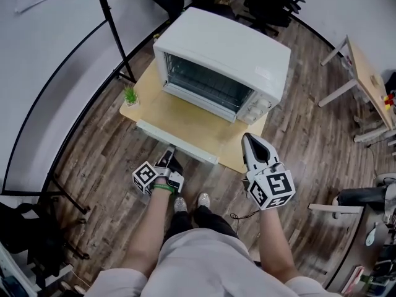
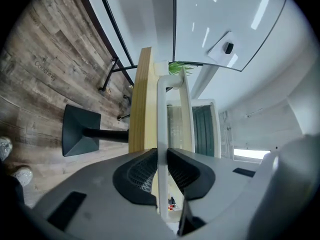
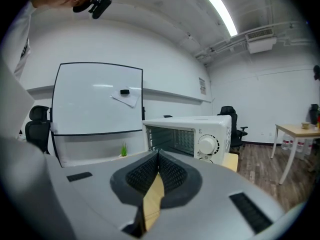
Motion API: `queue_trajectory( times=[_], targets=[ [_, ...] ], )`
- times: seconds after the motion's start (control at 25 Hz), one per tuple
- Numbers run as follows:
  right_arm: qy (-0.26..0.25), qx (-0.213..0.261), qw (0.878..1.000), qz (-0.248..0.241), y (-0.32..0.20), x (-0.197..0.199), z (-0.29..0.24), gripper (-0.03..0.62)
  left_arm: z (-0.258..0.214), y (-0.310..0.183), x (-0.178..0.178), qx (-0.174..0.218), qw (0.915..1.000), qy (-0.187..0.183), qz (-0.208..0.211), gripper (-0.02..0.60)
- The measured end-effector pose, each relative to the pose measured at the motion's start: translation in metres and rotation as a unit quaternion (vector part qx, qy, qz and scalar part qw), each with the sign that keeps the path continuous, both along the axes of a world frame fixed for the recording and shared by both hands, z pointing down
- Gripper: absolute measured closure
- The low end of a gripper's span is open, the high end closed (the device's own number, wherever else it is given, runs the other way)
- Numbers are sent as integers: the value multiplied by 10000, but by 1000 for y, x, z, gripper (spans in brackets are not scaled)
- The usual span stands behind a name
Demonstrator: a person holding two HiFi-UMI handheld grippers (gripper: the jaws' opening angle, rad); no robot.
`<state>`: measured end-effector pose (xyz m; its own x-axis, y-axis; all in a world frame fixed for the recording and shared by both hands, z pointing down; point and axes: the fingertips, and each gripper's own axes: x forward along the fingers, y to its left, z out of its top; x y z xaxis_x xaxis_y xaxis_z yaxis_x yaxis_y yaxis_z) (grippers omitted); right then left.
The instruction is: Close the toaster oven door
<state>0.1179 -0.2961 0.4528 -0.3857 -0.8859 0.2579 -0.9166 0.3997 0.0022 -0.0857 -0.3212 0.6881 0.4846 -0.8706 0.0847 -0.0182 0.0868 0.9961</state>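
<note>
A white toaster oven (image 1: 235, 54) stands on a low wooden table (image 1: 148, 107), and its door hangs open toward me. The door's white handle bar (image 1: 185, 146) runs along the table's front edge. My left gripper (image 1: 168, 154) is shut on that handle. In the left gripper view the bar (image 2: 161, 104) runs upright between the dark pads (image 2: 142, 171), which press on it from both sides. My right gripper (image 1: 249, 138) hovers over the table's front right corner, shut and holding nothing. In the right gripper view its tips (image 3: 158, 154) meet, and the oven (image 3: 200, 134) lies ahead.
A small green plant (image 1: 130, 95) sits on the table's left corner. A black whiteboard stand (image 1: 114, 26) rises at the left, with a black base (image 2: 80, 129) on the wood floor. Office chairs stand behind the oven, and a light desk (image 1: 365, 73) is at the right.
</note>
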Motion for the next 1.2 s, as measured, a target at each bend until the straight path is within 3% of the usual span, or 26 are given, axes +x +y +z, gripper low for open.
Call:
queue_trajectory(
  times=[0.32,0.48,0.76,1.2],
  targets=[
    [-157,371,9992,-80,-2,-4,-30,594,-68,-20,5,689,9976,3,117,502],
    [-214,536,9983,-84,-6,-3,-42,594,-107,-39,12,1048,9940,258,149,486],
    [-299,761,9966,72,-7,15,-60,594,-148,-69,23,1247,9921,114,95,474],
    [-349,942,9944,341,-10,45,-74,594,-182,-108,40,1341,9906,269,28,471]
  ],
)
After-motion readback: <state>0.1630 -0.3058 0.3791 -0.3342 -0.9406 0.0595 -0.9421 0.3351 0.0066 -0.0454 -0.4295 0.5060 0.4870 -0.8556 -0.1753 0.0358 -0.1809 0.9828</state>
